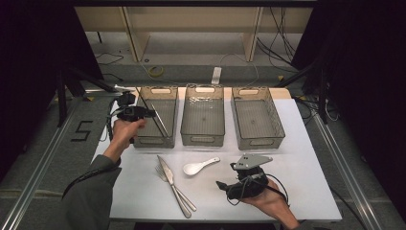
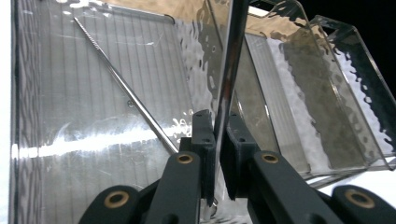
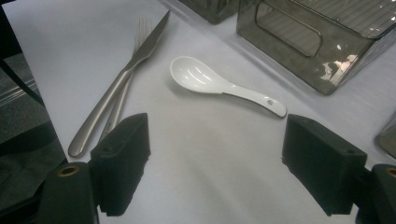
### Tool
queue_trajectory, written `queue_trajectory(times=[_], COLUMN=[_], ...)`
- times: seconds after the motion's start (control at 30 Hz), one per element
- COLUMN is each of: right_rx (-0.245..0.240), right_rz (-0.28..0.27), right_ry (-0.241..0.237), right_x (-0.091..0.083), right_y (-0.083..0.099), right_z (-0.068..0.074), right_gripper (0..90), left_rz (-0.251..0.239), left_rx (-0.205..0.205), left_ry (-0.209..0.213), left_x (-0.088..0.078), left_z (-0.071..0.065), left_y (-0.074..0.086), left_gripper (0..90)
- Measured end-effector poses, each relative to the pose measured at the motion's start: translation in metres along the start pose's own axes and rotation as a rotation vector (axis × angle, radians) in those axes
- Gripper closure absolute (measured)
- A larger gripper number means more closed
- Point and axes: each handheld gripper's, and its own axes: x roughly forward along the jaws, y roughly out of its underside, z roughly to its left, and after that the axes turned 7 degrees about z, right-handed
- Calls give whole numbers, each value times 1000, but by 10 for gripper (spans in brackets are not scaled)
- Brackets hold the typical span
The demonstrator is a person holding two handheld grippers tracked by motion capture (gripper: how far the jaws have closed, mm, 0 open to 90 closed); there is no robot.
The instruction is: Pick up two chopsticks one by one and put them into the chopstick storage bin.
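My left gripper [image 1: 146, 113] hangs over the left clear bin [image 1: 151, 142], held by a hand in a grey sleeve. In the left gripper view its jaws [image 2: 218, 140] are shut on a thin dark chopstick [image 2: 235, 51] that slants up over the bin. A second, silvery chopstick [image 2: 119, 81] lies on the bin's floor. My right gripper [image 1: 227, 176] rests low near the table's front right, open, with bare table between its fingers [image 3: 123, 154]. A white ceramic spoon [image 3: 219, 84] lies just beyond them.
Three clear bins stand in a row across the white table [image 1: 306, 182]: left, middle [image 1: 203, 140] and right [image 1: 261, 143]. A steel knife [image 1: 168, 177] and a fork [image 1: 162, 172] lie side by side left of the spoon [image 1: 198, 166].
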Motion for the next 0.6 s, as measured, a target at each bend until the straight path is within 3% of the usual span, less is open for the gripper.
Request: queue_trajectory(times=[0.3,0.37,0.47,0.6], right_rx=[-4,1,1,-2], right_rz=[10,8,12,18], right_ry=[-6,-5,-5,-7], right_x=[0,0,0,1], right_y=[1,1,1,1], right_z=[0,-1,-1,-1], right_gripper=[245,245,246,246], left_rz=[22,16,7,-8], left_rx=[-3,-9,12,14], left_ry=[-34,-37,-52,-21], left_x=[8,9,9,8], left_z=[2,2,3,3], left_y=[-4,-5,-6,-7], left_gripper=[794,751,674,539])
